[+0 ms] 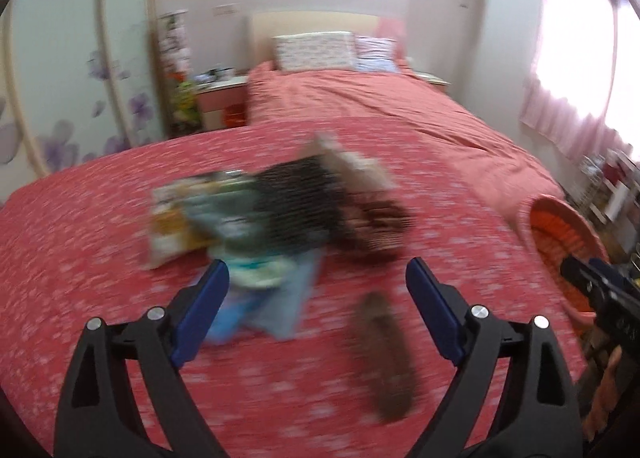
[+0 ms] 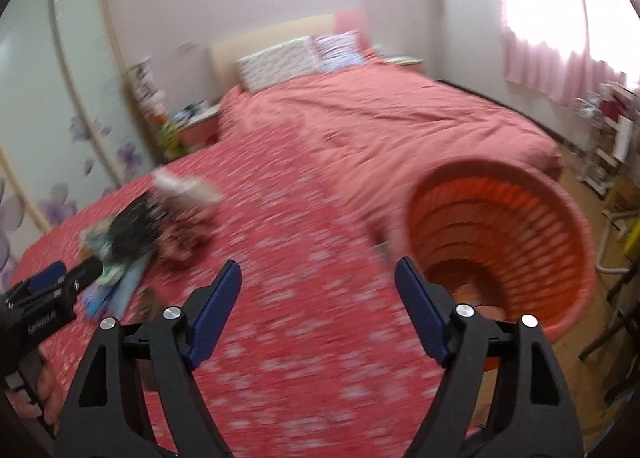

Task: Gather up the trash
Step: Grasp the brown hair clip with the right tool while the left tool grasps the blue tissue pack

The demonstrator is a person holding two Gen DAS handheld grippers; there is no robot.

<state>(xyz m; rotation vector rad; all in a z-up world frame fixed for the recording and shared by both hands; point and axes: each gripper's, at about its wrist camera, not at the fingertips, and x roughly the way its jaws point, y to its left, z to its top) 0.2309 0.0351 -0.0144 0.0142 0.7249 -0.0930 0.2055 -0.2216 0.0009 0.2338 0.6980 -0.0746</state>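
- Left wrist view: we see the round orange slatted plastic basket [image 1: 568, 234] at the right corner of the bed with the red flowered cover [image 1: 80, 242]; blur hides what lies in it.
- The cover has open room to the left of and behind the blurred heap of wrappers and packets [image 1: 264, 213] lying mid-bed.
- Our left gripper [image 1: 316, 290] has its jaws spread wide and grasps nothing; the heap's near edge lies just ahead of its left finger, and a long brown wrapper [image 1: 384, 354] lies between the fingers, untouched.
- Right wrist view: the basket [image 2: 560, 225] shows something pale orange at its bottom, too blurred to name.
- Bare cover stretches between basket and heap [image 2: 152, 230].
- Our right gripper [image 2: 318, 288] is released and empty, its right finger at the basket's rim, the heap well to the left beside the left gripper [image 2: 60, 278].
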